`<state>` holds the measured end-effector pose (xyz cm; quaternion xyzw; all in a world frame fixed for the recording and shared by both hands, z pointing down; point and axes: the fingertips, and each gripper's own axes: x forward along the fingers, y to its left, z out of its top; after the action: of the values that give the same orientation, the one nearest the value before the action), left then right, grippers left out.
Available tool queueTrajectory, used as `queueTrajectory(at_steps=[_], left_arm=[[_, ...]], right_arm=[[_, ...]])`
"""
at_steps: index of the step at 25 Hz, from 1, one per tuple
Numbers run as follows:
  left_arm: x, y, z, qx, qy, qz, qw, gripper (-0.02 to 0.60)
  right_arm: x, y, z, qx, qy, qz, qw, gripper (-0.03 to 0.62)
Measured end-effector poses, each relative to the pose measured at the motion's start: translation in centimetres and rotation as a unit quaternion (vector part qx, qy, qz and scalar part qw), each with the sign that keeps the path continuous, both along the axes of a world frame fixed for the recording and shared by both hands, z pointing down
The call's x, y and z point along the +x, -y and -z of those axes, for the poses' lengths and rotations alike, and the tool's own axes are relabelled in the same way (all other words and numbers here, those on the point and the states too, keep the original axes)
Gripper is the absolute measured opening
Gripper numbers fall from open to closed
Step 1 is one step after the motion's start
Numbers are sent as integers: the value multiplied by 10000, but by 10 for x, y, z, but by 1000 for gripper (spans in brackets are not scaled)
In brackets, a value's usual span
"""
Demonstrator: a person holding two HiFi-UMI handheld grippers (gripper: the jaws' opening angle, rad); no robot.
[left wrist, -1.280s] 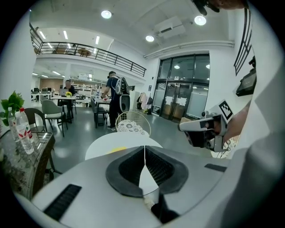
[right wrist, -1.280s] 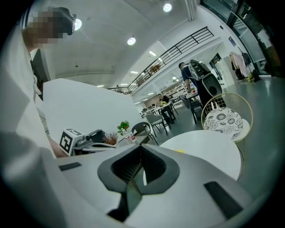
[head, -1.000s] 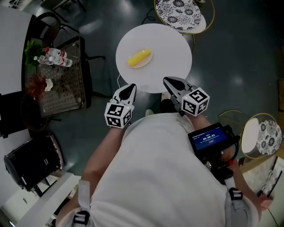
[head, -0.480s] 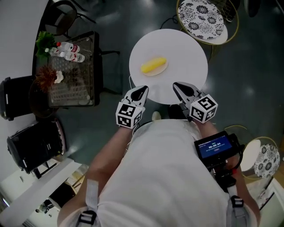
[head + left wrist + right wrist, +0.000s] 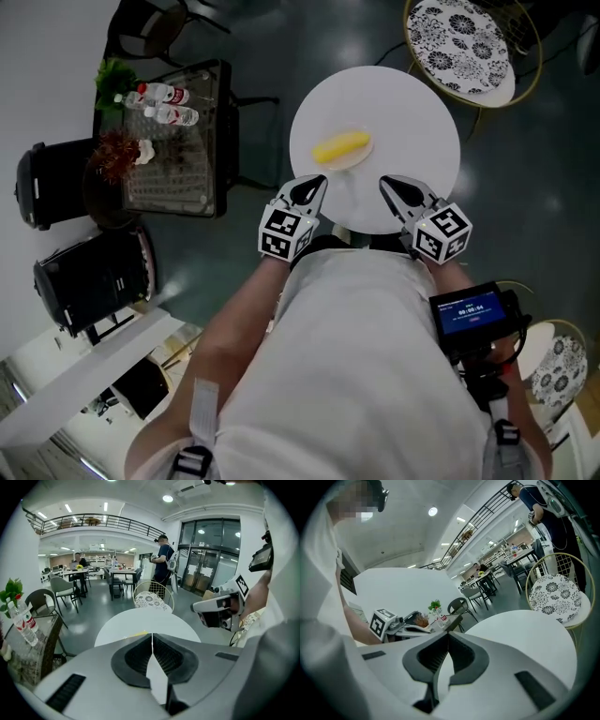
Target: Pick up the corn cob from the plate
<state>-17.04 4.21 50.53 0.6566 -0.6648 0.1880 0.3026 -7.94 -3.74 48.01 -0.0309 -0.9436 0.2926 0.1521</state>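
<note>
as the scene was viewed from above, a person (image 5: 347, 375) in a white top was seen filling the lower half of the head view. a round white table (image 5: 417, 103) was set just ahead of them. to the left of it, well apart, a dark side table (image 5: 178, 178) was seen, with two bottles (image 5: 171, 94) and a green plant (image 5: 112, 75) at its far end. a black bin (image 5: 47, 183) was placed beside that. a stool (image 5: 459, 47) with a black-and-white patterned seat was found close to the table's far right edge.

the left gripper (image 5: 317, 184) was held over the near left edge of the table. its jaws were pressed fully together, and nothing was caught between them. the right gripper (image 5: 386, 184) was held alongside it over the near edge, apart from the left one. its jaw tips were likewise seen meeting in its own view, with nothing held. both grippers were pointed towards the middle of the table, and each marker cube was turned back towards the person. a small screen (image 5: 472, 312), lit blue, was seen by the person's right side.

a small pale plate (image 5: 361, 153) was set on the table, left of its middle and just beyond the left gripper's tips. the corn cob (image 5: 339, 147), yellow, was laid lengthwise across that plate. it was touched by neither gripper.
</note>
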Motion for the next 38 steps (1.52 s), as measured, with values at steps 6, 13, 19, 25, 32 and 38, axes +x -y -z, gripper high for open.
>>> queueTrajectory(at_steps=[6,13,19,25,32,38], left_arm=[[-26,14,-16,-448,70,-353,9983,14],[-47,34,-51,-866,-86,-1137,9897,14],[-77,48,-75,-1016,-242,-1658,9806,14],[-100,39,-90,-1076,-427,-2267,9671,15],[-85,47,-101,-1308,-491,-2926,9460,68],[-53,55,-118,-1712,-640,-3415,9219,121]], right_arm=[[-15,8,-11,-98,-151,-160,9997,9],[-30,17,-30,-175,-444,-857,9952,9],[-60,19,-47,-255,-665,-1420,9873,9],[-91,-5,-56,-238,-950,-1861,9776,9],[-92,-16,-61,-326,-1106,-2427,9632,9],[-79,-19,-66,-451,-1190,-2750,9530,9]])
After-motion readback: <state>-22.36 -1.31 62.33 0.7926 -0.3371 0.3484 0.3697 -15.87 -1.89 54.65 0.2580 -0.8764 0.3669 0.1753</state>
